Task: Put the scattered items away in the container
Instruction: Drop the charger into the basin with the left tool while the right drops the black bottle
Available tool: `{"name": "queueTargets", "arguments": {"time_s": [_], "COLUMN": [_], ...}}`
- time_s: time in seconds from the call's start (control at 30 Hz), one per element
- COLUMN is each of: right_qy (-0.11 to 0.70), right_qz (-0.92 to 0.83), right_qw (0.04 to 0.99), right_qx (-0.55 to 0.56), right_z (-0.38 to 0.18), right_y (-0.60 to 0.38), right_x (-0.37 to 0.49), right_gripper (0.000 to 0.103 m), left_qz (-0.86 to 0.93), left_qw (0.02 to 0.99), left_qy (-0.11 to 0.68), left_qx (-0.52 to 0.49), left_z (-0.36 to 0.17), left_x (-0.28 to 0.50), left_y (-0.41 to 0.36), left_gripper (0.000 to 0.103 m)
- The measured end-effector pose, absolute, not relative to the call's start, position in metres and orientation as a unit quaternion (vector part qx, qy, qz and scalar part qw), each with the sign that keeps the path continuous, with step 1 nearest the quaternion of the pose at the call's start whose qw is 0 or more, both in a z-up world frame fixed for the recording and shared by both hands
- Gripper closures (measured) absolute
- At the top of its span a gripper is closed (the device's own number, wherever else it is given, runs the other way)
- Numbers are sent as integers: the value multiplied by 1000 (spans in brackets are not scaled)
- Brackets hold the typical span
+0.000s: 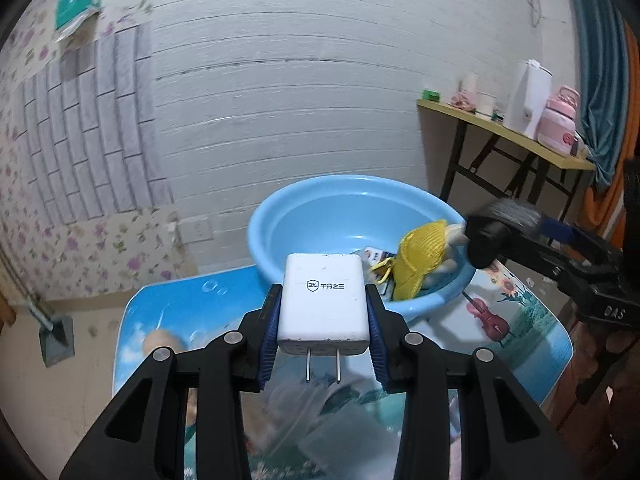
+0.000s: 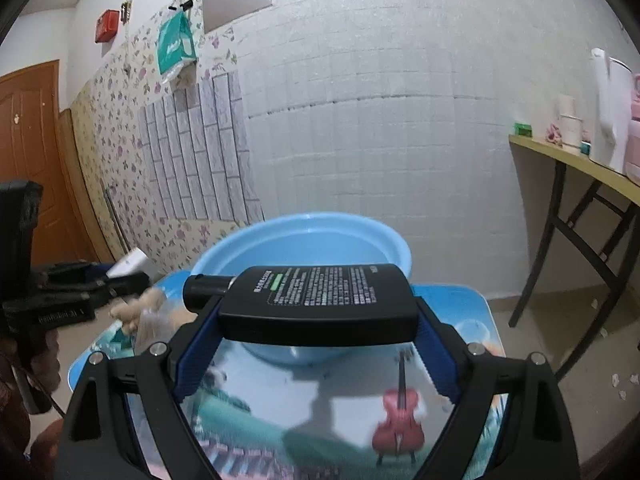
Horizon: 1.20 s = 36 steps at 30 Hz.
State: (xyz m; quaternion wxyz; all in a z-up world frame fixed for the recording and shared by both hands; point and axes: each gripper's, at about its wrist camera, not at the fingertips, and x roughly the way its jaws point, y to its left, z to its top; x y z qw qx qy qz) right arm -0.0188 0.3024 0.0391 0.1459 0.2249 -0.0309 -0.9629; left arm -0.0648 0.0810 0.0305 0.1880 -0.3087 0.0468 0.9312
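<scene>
Holding a white charger (image 1: 324, 300), the left tool (image 1: 323, 320) sits just short of the blue basin (image 1: 280, 216) ahead at frame centre, while the right tool (image 2: 316, 320) clamps a black bottle (image 2: 320, 300) crosswise.

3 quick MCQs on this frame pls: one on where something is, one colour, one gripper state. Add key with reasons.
1. Where is the yellow mesh item?
A. on the side table
B. inside the basin
C. on the floor

2. What colour is the basin?
A. light blue
B. red
C. green

3. What is the left gripper doing?
A. open and empty
B. shut on a black bottle
C. shut on the white charger

Key: 1 B, it lies against the basin's inner wall in the left wrist view. 2 A, rim and wall are light blue in both views. 3 C, the pads clamp the white charger, prongs toward the camera; the right gripper holds the black bottle.
</scene>
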Motion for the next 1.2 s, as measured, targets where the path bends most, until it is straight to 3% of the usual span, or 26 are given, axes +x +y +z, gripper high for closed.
{"name": "queueTargets", "arguments": {"time_s": [0.7, 1.2], "right_qy": [-20, -37], "right_qz": [-948, -947], "right_qw": [155, 151], "right_qx": [276, 280], "right_z": [20, 28], "right_y": [291, 291], "right_x": [-93, -55], "right_gripper": [12, 11], "left_qz": [922, 933], "left_qw": [193, 161], "left_qy": [105, 61], "left_qx": [-320, -315], "left_z": [2, 8], "left_x": [-111, -57], "left_y": [140, 88], "left_gripper": [64, 28]}}
